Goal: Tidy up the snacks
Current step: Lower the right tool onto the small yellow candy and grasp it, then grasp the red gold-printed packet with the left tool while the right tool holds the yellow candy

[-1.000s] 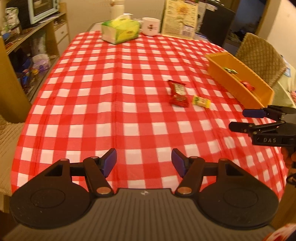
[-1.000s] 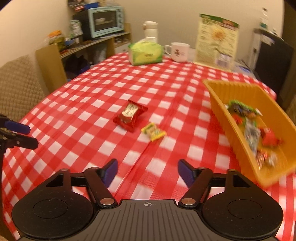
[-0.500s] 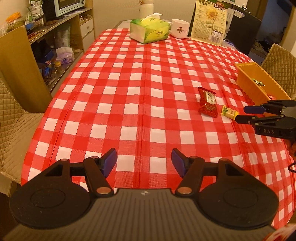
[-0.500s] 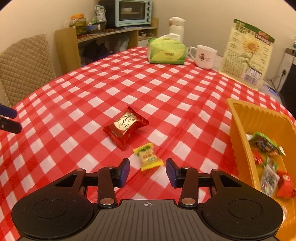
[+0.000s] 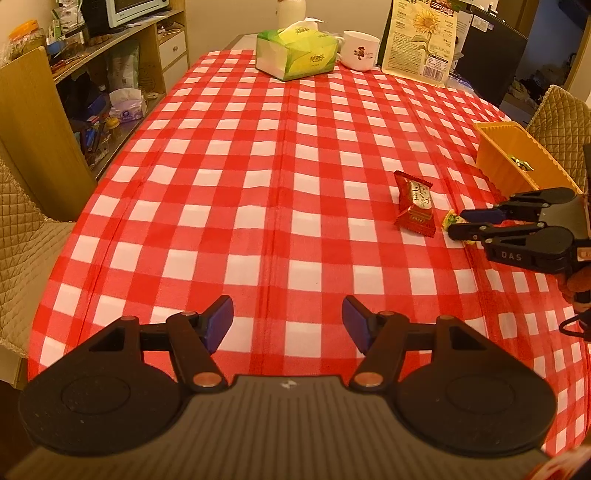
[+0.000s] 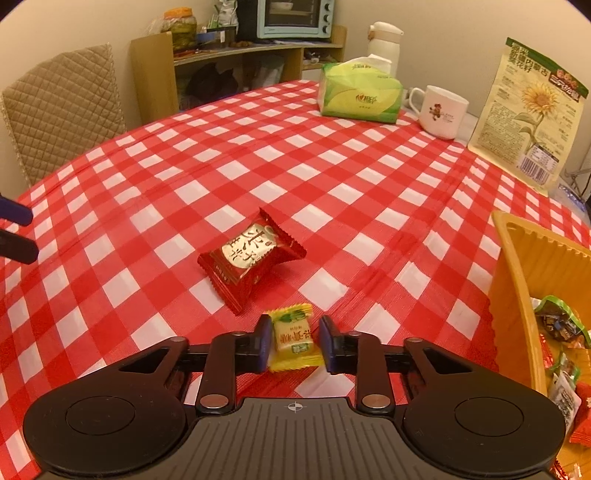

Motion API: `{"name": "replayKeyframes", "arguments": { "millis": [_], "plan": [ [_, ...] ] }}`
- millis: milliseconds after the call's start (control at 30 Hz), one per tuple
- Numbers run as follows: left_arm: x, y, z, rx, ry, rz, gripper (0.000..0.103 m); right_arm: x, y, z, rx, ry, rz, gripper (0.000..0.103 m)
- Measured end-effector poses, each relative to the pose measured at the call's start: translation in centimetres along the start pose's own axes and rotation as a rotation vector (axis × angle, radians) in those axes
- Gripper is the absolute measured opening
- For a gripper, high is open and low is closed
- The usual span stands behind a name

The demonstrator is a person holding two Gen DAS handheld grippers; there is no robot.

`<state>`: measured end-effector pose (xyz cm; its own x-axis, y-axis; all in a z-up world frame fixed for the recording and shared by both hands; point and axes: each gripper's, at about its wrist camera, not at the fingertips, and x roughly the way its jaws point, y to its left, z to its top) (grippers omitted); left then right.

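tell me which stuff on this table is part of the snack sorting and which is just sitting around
Part of the job:
- yellow candy, between the closing jaws of the right gripper
- red snack packet, loose on the cloth
- orange bin with snacks already in it

Just lying about:
- tissue box
- white mug
- sunflower seed bag
- left gripper, open over bare cloth

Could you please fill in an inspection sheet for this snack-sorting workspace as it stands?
Surface: table under red checked cloth.
Job's things: yellow candy between right gripper's pads; red snack packet lying beside it; orange bin holding several snacks.
Clutter: tissue box, white mug, sunflower seed bag.
Grippers: right gripper closing around the candy; left gripper open, nothing between.
Cables: black loop by the hand holding the right gripper.
Surroundings: quilted chair, shelf with toaster oven.
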<state>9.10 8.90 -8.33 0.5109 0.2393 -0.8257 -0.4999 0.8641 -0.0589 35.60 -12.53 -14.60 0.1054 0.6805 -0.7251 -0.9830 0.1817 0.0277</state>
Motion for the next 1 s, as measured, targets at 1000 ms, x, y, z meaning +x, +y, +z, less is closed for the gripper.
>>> {"name": "replayKeyframes", "arguments": {
  "millis": [1000],
  "plan": [
    [7.9,-10.8,8.1,0.259,-0.075,-0.166,0.055,-8.3,-3.8,-2.7,0.349,-0.111,-0.095,0.022]
  ]
}}
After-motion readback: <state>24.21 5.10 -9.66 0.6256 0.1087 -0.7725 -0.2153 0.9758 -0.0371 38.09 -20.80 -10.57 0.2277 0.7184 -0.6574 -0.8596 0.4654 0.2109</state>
